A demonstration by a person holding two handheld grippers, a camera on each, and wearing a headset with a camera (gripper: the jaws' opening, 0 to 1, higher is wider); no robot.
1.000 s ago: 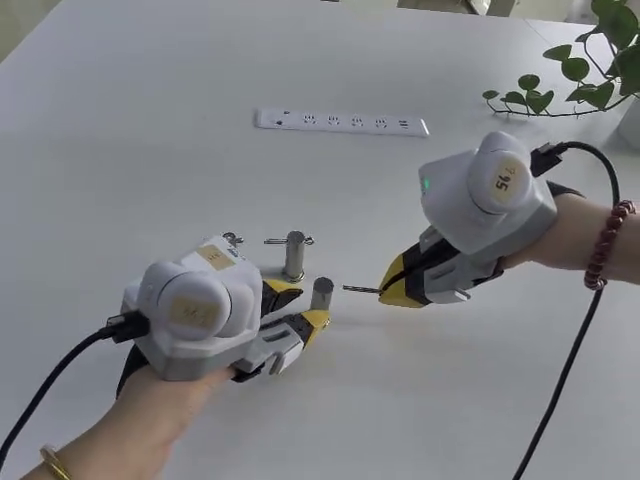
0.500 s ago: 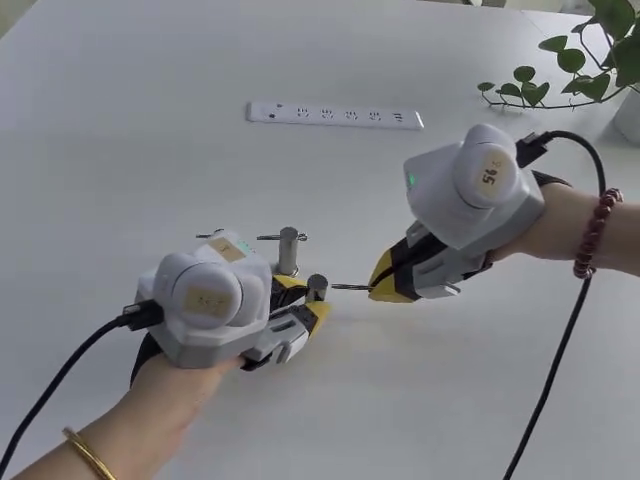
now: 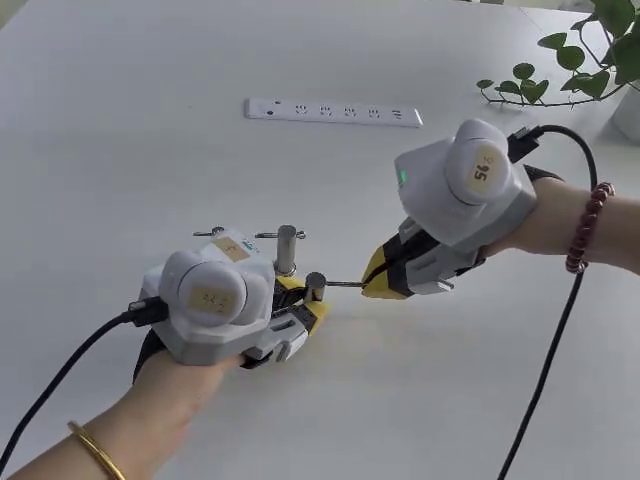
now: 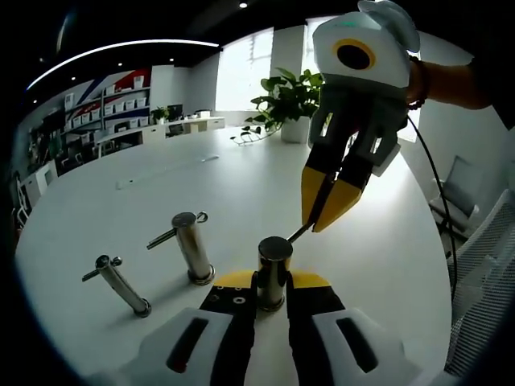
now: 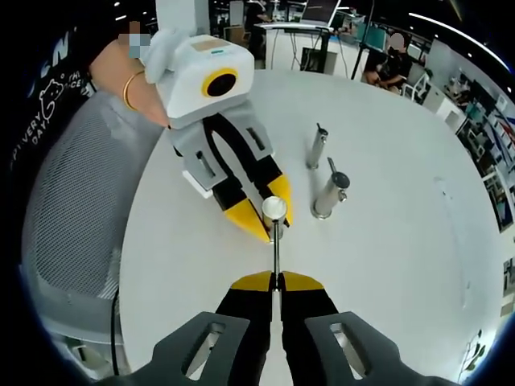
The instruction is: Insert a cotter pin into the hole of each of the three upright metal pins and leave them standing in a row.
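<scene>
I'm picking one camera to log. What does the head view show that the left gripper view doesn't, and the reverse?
Head view adds: the person's left hand and the cable trailing from the left gripper. Left gripper view adds: room shelves and a chair. Both: the left gripper's jaws around the bare pin, the right gripper holding a cotter pin at its head, a finished pin, a plant.

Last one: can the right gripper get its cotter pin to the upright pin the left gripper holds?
Probably yes: the cotter pin in the right gripper meets the upright pin near its top; the left gripper clamps lower down, leaving the way free.
</scene>
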